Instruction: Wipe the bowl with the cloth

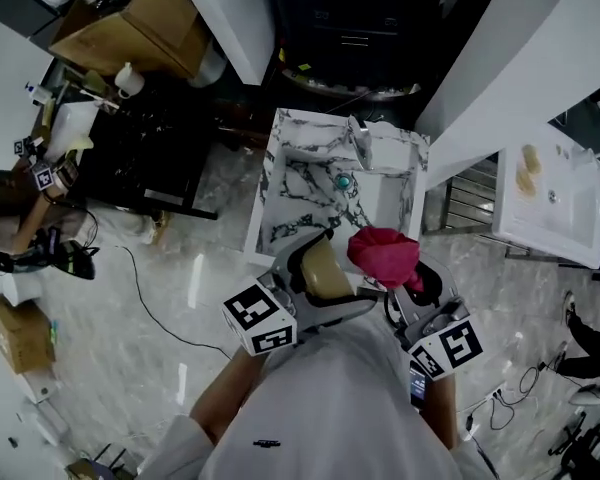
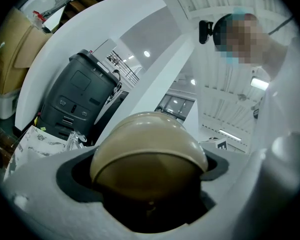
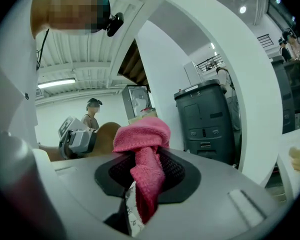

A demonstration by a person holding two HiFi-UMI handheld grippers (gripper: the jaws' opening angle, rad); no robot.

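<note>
In the head view both grippers are held close to my chest, above the floor. My left gripper is shut on a tan bowl, which lies tipped on its side. Its rounded outside fills the left gripper view, the bowl sitting between the jaws of the left gripper. Just to its right, my right gripper is shut on a bunched pink cloth. The cloth sticks up out of the right gripper. Cloth and bowl are side by side, nearly touching.
A marble-patterned sink with a faucet stands just ahead. A white counter lies to the right and a cardboard box at far left. Cables run across the floor. A dark bin and a person stand farther off.
</note>
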